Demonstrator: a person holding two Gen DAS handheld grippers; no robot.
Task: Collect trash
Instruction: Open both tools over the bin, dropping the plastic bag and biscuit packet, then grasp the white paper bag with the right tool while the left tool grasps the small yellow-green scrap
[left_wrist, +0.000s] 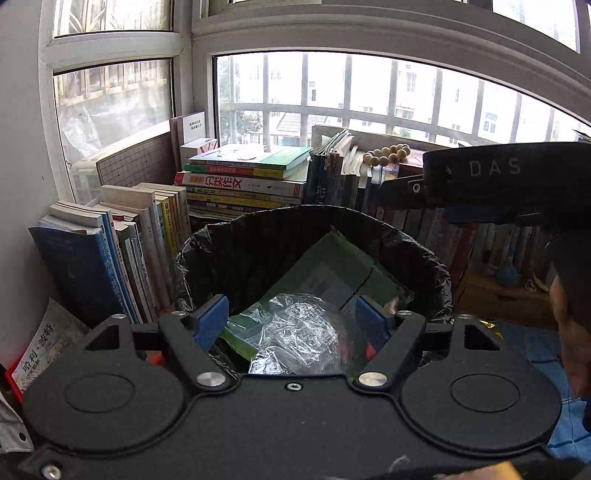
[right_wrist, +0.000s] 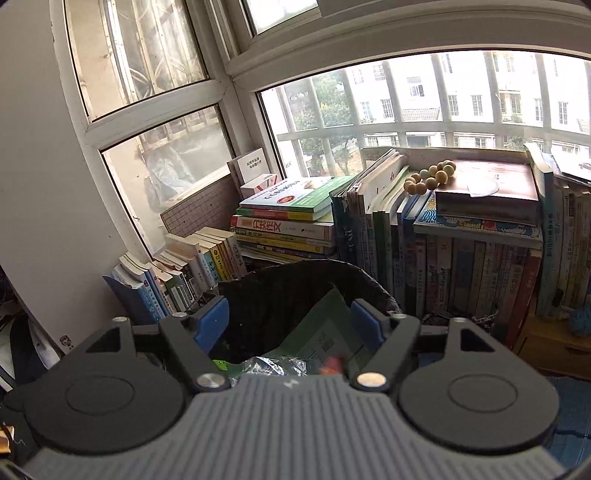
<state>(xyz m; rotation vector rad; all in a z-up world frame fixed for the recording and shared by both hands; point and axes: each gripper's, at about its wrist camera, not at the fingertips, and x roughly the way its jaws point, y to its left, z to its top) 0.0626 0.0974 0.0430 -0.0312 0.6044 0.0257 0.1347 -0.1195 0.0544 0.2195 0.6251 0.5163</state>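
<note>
Left tool and right tool, both with blue pads spread and empty, above a round bin lined with crinkled black plastic. Inside, at 6 o'clock, lies crumpled clear film on a flat green carton; the tool bodies cut off its near part. A small orange scrap is blurred. Upright paperback books stand at 9 o'clock.
</note>
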